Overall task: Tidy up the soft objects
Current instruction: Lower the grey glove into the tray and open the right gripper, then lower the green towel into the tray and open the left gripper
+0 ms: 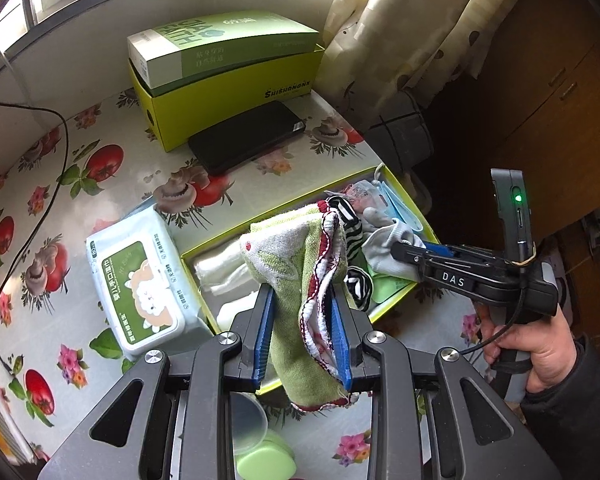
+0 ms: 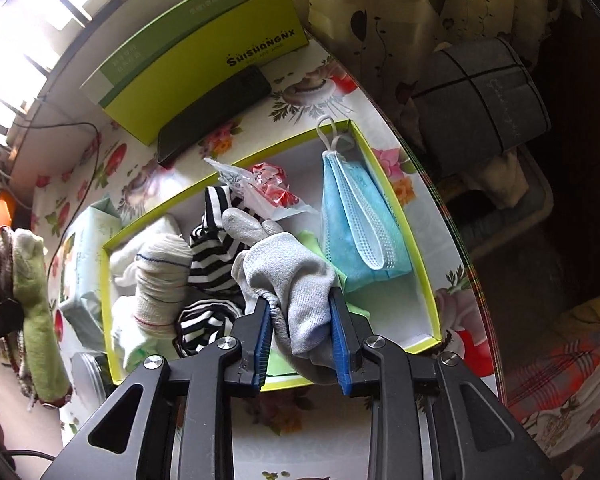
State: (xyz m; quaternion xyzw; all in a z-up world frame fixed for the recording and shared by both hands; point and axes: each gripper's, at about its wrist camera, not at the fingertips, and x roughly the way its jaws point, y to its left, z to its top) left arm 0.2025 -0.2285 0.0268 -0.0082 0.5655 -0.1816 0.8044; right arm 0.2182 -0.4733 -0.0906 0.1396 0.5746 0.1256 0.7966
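Two claws over the yellow tray (image 2: 396,204), left claw (image 1: 302,336) clamping a green towel (image 1: 296,280), right claw (image 2: 302,340) gripping a grey sock (image 2: 296,284)

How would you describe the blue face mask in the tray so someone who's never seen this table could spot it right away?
Start at the shallow yellow-green tray on the flowered tablecloth. The face mask lies folded along the tray's right-hand wall, its white ear loop reaching toward the far corner. It is the only light blue, pleated thing there; its neighbours are grey, white or black-and-white striped cloth.
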